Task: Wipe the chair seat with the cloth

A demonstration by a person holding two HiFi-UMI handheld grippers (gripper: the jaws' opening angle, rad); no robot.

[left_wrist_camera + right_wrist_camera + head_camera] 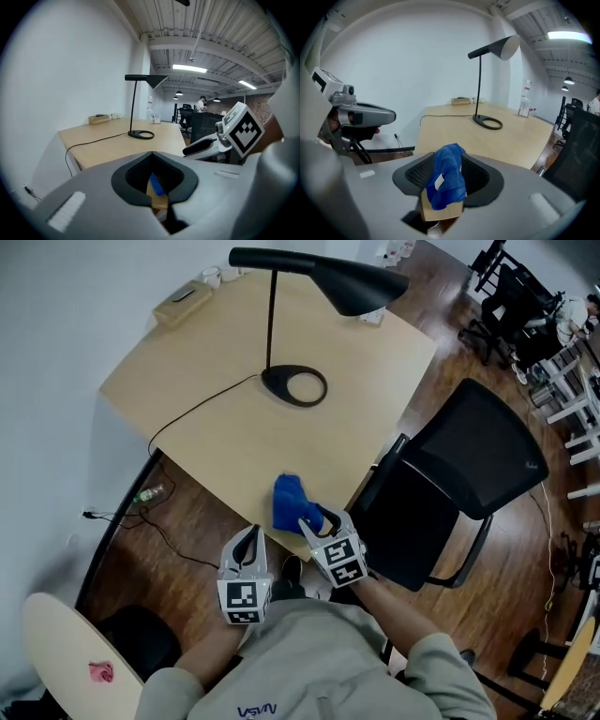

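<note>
The blue cloth (287, 500) lies bunched on the near corner of the light wooden table (234, 427). My right gripper (314, 517) is at the cloth, open, with the cloth (447, 176) standing between its jaws and resting on the table corner. My left gripper (251, 532) hangs just left of it, off the table's edge, its jaws meeting at the tips and holding nothing. A sliver of the cloth (157, 183) shows in the left gripper view. The black chair has its seat (412, 521) to the right of both grippers, with the backrest (483, 451) further right.
A black desk lamp (295, 385) with its cable stands mid-table, and a small box (183, 304) sits at the far corner. A bottle (148, 493) lies on the wooden floor. A round white table (66, 652) is at lower left. More chairs (525, 306) stand at upper right.
</note>
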